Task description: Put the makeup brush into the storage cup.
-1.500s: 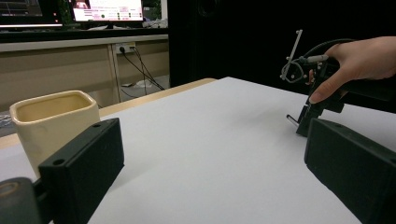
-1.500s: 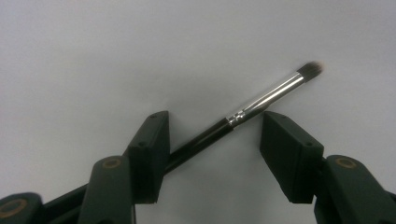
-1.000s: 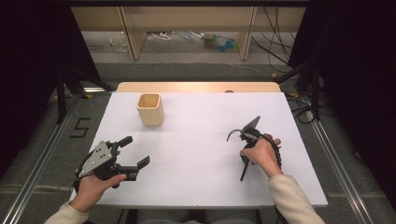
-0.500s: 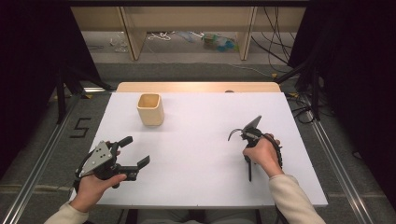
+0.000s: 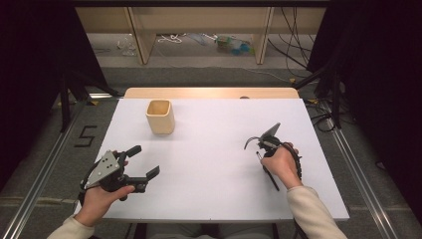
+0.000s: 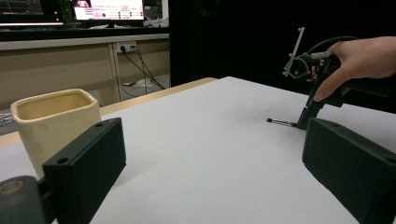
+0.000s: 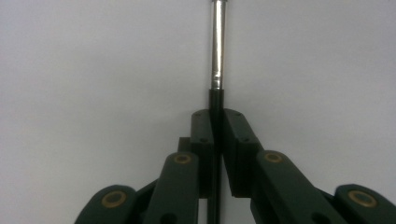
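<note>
L gripper [image 5: 142, 164] near the tabletop's [image 5: 214, 149] front-left corner, jaws wide apart, nothing between. Cream cup [image 5: 160, 116] toward back-left edge. R gripper [image 7: 217, 126] near right edge, jaws just closed, clamped on thin brush [image 7: 217, 56] lying on the tabletop.

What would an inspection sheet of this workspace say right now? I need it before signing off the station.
Surface: white table top, bare apart from the items below.
Job's things: thin black pen-like stick with a metal ferrule, lying on the table; cream square cup, upright, standing apart.
Clutter: nothing seen on the table.
Grippers: right tool shut on the stick, jaws just closed; left tool open, holding nothing.
Cables: one trails from the right tool; loose cables on the floor behind.
Surroundings: wooden shelving, dark curtains.
</note>
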